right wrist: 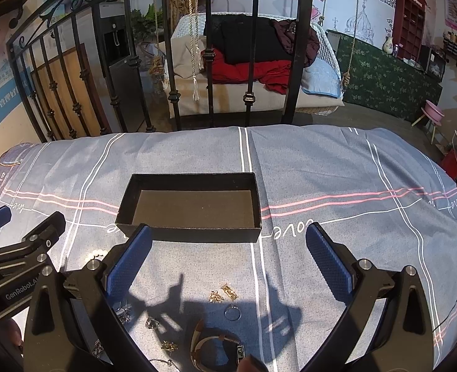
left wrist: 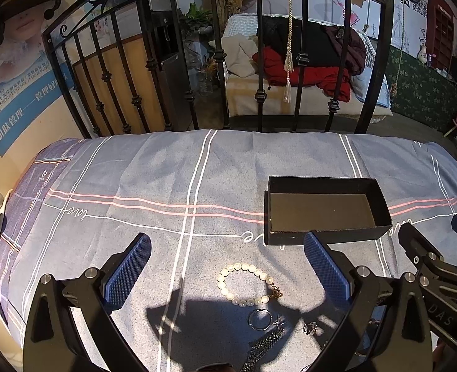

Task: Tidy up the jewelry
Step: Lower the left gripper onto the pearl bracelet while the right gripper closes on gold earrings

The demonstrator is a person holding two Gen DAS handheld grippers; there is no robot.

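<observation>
Left gripper (left wrist: 226, 255), jaws apart, hovered over a pearl bracelet (left wrist: 246, 285) and ring (left wrist: 260, 319) on the bedspread (left wrist: 166, 170); the empty black box (right wrist: 194, 204) lay beyond; right gripper (right wrist: 228, 248), jaws apart, hung above a watch (right wrist: 216, 348).

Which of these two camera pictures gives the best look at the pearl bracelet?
The left wrist view: the whole pearl bracelet lies in plain sight on the bedspread. The right wrist view shows only a few beads beside a blue pad.
</observation>
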